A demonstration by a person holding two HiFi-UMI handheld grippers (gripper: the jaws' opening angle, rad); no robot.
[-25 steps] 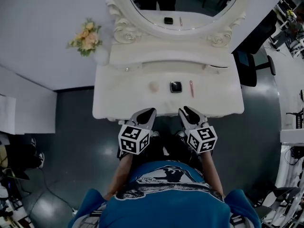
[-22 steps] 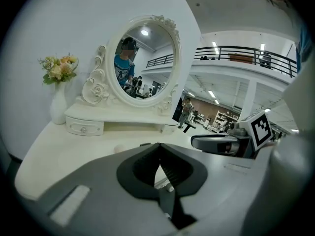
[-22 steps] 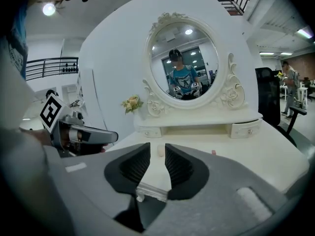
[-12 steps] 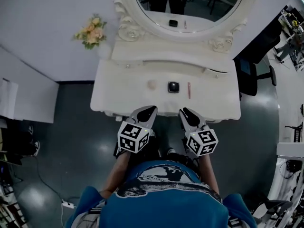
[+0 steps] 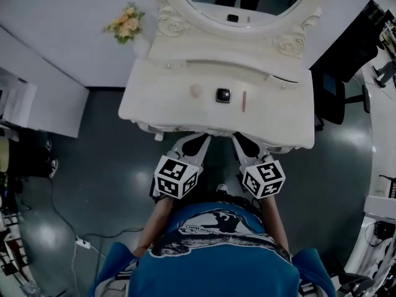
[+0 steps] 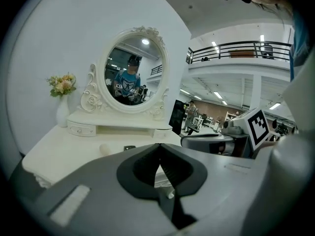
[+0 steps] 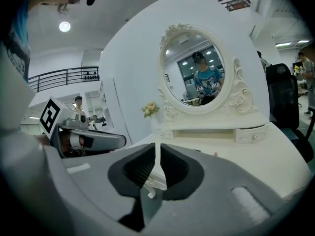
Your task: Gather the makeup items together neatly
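Note:
Three makeup items lie in a row on the white dressing table [image 5: 158, 101]: a pale pink puff [image 5: 195, 90], a black square compact [image 5: 223, 94] and a pink lipstick [image 5: 244, 101]. Both grippers hover side by side at the table's front edge, short of the items. My left gripper [image 5: 197, 143] is shut, its tips touching [image 6: 158, 146], and holds nothing. My right gripper [image 5: 242, 143] has just been closing with nothing between its jaws; only a hairline slit remains at the tips [image 7: 157, 149]. The left gripper view shows the puff [image 6: 104, 148] and the compact [image 6: 129, 147] beyond the jaws.
An oval mirror [image 5: 241, 5] in an ornate white frame stands at the table's back, above a raised shelf with small drawers [image 5: 281, 82]. A vase of flowers [image 5: 127, 22] is at the back left. A black chair [image 5: 331, 94] stands to the table's right, on a dark floor.
Both grippers have moved forward and a little up, reaching the table's front edge. The right jaws have narrowed. The makeup items lie where they were.

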